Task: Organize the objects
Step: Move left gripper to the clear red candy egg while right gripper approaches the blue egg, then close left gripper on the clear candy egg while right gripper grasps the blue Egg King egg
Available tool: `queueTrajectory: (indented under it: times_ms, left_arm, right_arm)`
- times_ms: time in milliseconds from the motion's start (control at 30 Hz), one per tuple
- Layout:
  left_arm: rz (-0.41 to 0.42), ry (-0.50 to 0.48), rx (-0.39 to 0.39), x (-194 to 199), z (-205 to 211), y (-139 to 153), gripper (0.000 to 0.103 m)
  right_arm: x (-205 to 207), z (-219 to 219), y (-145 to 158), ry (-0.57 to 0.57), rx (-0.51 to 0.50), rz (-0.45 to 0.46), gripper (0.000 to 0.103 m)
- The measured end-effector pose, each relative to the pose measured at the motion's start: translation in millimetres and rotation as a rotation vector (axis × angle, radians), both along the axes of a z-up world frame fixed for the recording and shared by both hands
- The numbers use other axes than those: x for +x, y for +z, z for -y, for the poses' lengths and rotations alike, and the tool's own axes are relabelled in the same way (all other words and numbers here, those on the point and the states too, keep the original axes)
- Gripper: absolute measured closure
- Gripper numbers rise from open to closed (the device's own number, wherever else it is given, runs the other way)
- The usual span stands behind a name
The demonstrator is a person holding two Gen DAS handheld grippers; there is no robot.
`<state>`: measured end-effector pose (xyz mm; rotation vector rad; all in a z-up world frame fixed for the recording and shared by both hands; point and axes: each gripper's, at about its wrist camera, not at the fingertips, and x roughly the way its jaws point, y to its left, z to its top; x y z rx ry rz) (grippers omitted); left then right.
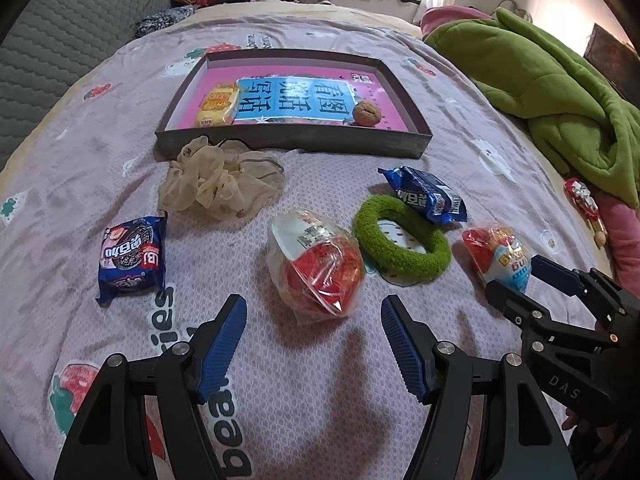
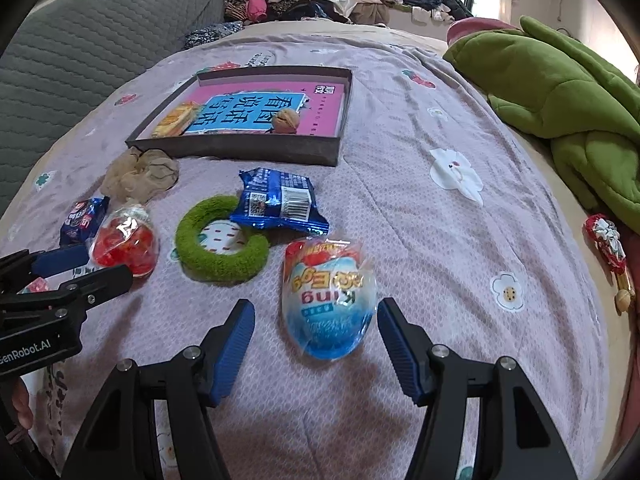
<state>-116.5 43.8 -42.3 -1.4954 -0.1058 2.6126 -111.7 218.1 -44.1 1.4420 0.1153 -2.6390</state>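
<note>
two wrapped eggs (image 1: 316, 268) (image 2: 330, 300), two cookie packets (image 1: 132, 258) (image 2: 280, 202)

A crumpled green blanket (image 2: 560, 96) lies at the bed's right edge; a grey quilted cushion (image 1: 68, 36) sits left, piled clothes (image 2: 280, 0) behind

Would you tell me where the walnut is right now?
The walnut sits inside the shallow box, on the pink book's near right part, across from the yellow snack pack.
</note>
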Motion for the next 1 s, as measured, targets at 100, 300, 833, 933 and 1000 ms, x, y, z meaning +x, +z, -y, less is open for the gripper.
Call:
queueTrajectory:
  times_ms: [100, 300, 833, 933, 1000]
  left_arm:
    - [0.001, 0.002, 0.001, -5, 1, -2, 0.032]
    - [0.010, 0.012, 0.008, -16, 2, -4, 0.032]
    - [0.056, 0.062, 0.050, -44, 10, -22, 0.032]
    - [0.054, 0.062, 0.048, -45, 11, -23, 0.032]
    - [0.058, 0.058, 0.049, -46, 11, -24, 0.032]
  right_arm:
    - [-5, 1, -2, 0.002, 0.006, 0.002, 0.040]
    - [-14, 1, -6, 0.002, 0.015, 0.009, 0.040]
    - [-31, -1, -18, -0.006, 0.000, 0.026, 0.044]
    - [-31, -1, -19, -0.002, 0.004, 0.027, 0.046]
    - [-30, 0, -19, 0.001, 0.007, 0.022, 0.046]
